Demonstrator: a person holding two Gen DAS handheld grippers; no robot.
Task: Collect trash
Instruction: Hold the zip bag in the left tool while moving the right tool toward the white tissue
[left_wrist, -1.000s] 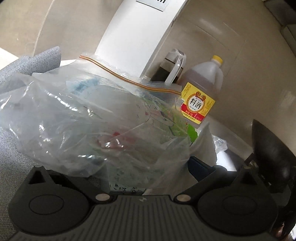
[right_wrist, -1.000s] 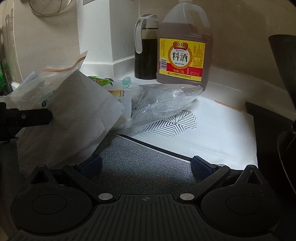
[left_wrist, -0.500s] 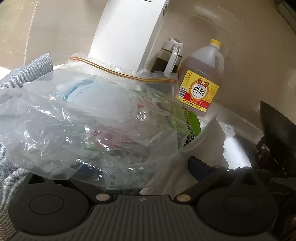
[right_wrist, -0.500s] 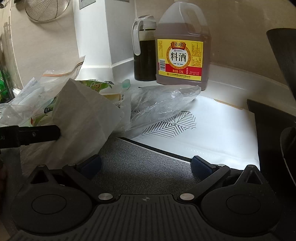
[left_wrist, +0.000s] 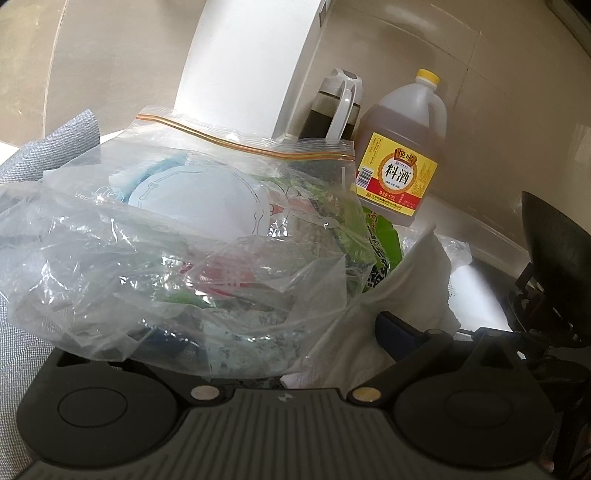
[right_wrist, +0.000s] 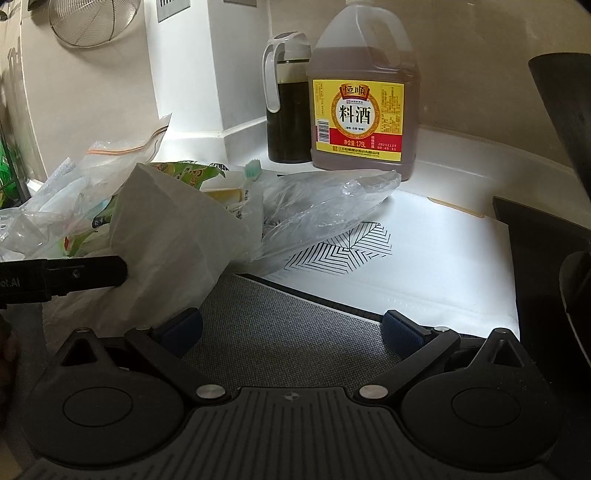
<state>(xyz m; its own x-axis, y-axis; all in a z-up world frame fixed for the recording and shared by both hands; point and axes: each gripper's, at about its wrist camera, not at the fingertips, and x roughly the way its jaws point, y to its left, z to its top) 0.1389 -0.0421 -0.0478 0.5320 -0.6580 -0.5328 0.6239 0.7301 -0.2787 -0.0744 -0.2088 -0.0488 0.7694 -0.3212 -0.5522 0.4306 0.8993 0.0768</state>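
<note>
My left gripper is shut on a bulky bundle of trash: crumpled clear plastic, a zip bag with wrappers inside, and a white paper towel. The plastic hides its left finger. In the right wrist view the same bundle hangs at the left, with the left gripper's black finger pressed against it. Another clear plastic bag lies on the counter behind it, beside a green toothbrush head. My right gripper is open over a grey mat, holding nothing.
A cooking wine jug and a dark oil bottle stand against the back wall. A white patterned board lies on the counter. A black stove and a dark pan are at the right. A wire strainer hangs top left.
The left gripper has kept the bundle and tilted upward, so the jug and wall sit lower in its view. The right gripper has stayed open and edged slightly forward.
</note>
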